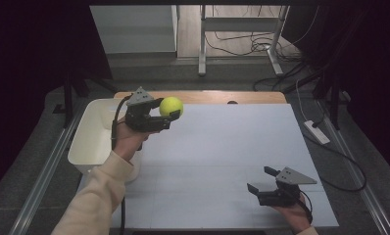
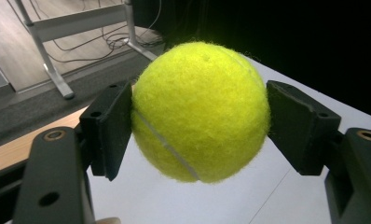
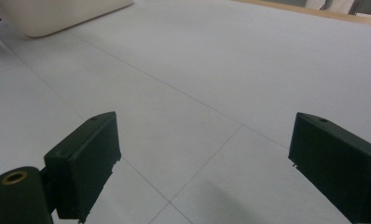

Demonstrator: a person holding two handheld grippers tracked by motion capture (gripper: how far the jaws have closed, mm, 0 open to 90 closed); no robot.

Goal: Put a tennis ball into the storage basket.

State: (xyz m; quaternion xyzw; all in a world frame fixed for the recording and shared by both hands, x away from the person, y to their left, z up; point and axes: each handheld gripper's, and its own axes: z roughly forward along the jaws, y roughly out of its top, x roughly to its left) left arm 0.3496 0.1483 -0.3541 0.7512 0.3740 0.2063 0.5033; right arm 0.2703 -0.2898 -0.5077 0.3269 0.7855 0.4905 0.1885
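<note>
In the high view the left tongs [image 1: 172,116] and the hand behind them cover the near right corner of the white bin [image 1: 92,137], and the bin's inside is too washed out to tell whether anything lies in it. The tennis ball [image 1: 171,106] hides part of the tongs' far pad there. In the right gripper view just one rounded corner of the bin [image 3: 58,16] comes in at the top left, cut off by the frame, so its contents cannot be read from there either. The person's left sleeve [image 1: 92,198] runs off the bottom edge, and only part of the right hand [image 1: 297,215] is inside the frame.

The bin sits at the left edge of the white tabletop [image 1: 222,161], partly overhanging it.

The left tongs [image 2: 200,116] are clamped on the tennis ball [image 2: 201,112] — both black pads press into its felt, one on each side, with the white seam curving across the lower front. The ball is held up off the tabletop, just right of the bin and near the far left part of the white surface.

The right tongs [image 1: 259,179] rest low near the front right of the tabletop, well apart from the ball. Their jaws stand wide apart with nothing between them — in the right gripper view only bare tabletop [image 3: 211,93] lies beyond the right tongs [image 3: 207,154].
</note>
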